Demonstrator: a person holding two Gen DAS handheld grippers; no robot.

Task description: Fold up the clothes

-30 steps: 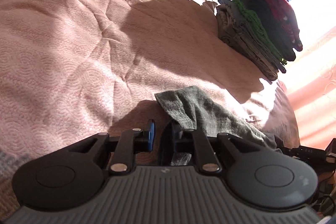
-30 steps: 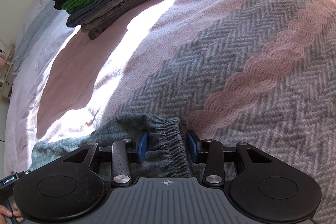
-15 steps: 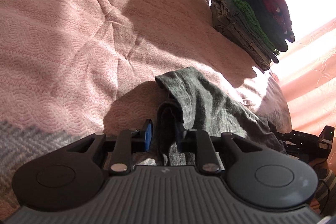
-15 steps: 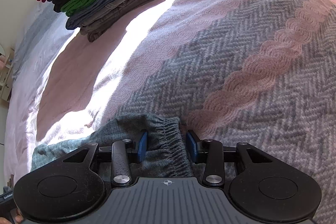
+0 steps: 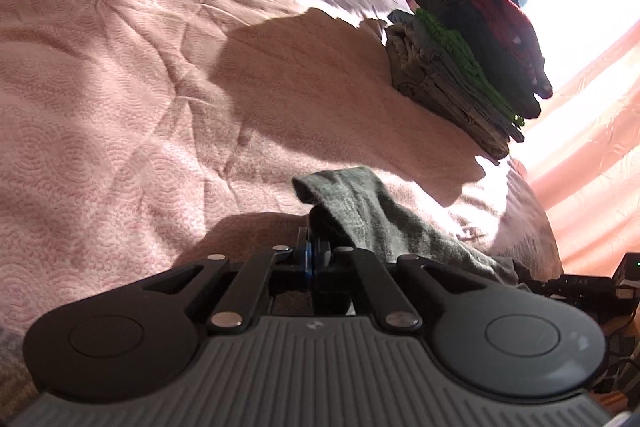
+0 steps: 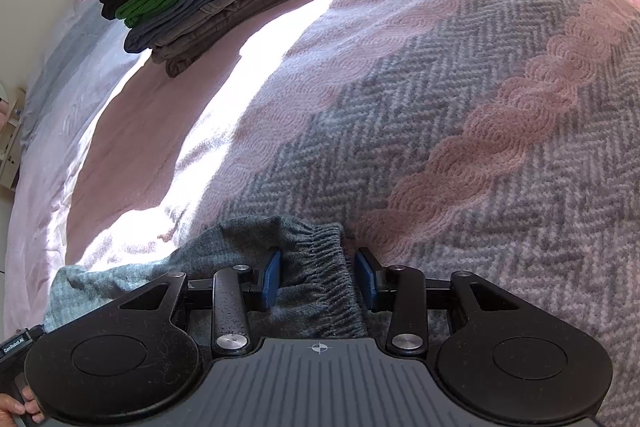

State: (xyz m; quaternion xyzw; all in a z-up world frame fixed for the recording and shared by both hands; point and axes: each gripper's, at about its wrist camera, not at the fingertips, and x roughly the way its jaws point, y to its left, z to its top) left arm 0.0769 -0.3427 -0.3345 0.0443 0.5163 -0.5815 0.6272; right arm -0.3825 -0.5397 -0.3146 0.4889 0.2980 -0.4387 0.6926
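- Right now a grey knitted garment lies stretched across the near part of the bed, one end at each gripper.
- Its elastic waistband sits bunched between the fingers of the right gripper; the blue pads stand apart on either side of the gathered cloth, and I cannot tell whether they press it or only flank it.
- At the other end, the left gripper has just been closing and is now clenched tight, a fold of the grey cloth pinched between its pads and lifted a little off the cover.
- Under the garment is the bedspread, pink quilting towards the pillows and grey herringbone with a pink wavy band nearer the right gripper.
- Well apart from the garment, farther up the bed, stands a stack of folded clothes: brownish-grey and blue pieces low down, a green knit in the middle, dark ones above, red on top.
- Beyond the stack hang pink curtains with bright sun coming through.
- A few fingertips of the person show at the lower left corner of the right wrist view.
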